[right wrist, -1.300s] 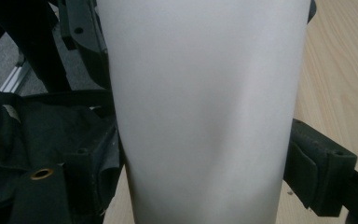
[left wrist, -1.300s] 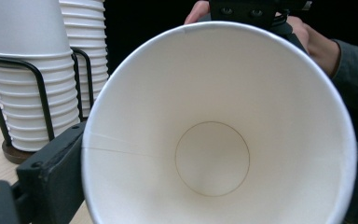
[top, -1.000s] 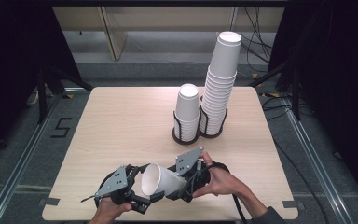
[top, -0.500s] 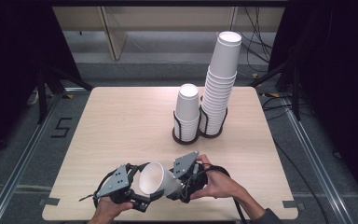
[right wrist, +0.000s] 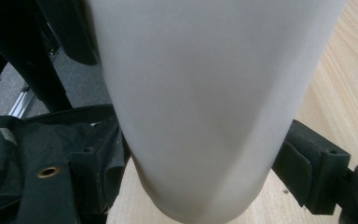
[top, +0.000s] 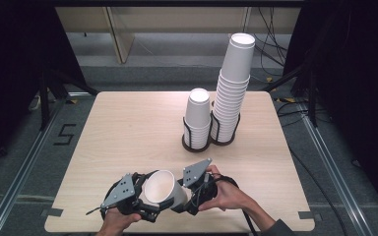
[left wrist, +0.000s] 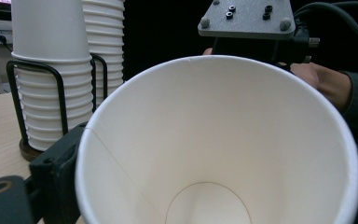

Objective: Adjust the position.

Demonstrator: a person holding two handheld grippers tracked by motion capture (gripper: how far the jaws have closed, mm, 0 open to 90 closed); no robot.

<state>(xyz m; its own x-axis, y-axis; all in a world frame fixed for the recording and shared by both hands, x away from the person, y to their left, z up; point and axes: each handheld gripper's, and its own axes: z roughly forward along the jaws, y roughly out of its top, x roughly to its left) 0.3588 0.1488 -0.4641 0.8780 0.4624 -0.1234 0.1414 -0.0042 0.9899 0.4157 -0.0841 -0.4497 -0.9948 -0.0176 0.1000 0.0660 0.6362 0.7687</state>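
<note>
A single white paper cup [top: 163, 189] hangs tilted just above the table's near edge, its mouth turned up and to the left. My left gripper [top: 146, 200] holds it from the left. In the left gripper view I look straight into the cup [left wrist: 214, 154], with a black jaw against its rim on the left. My right gripper [top: 181, 200] grips it from the right. In the right gripper view the cup's narrow lower body [right wrist: 200, 116] sits between both black jaws, which touch it on either side.
A black wire holder [top: 197, 142] stands at the back right of the wooden table [top: 128, 128]. It holds a short stack of cups [top: 198, 113] and a tall stack [top: 232, 83]. The person's hands come in at the front edge.
The cup has swung round between the grippers, so its mouth now faces more upward and toward the camera. Both grippers shifted slightly; the stacks did not move.
</note>
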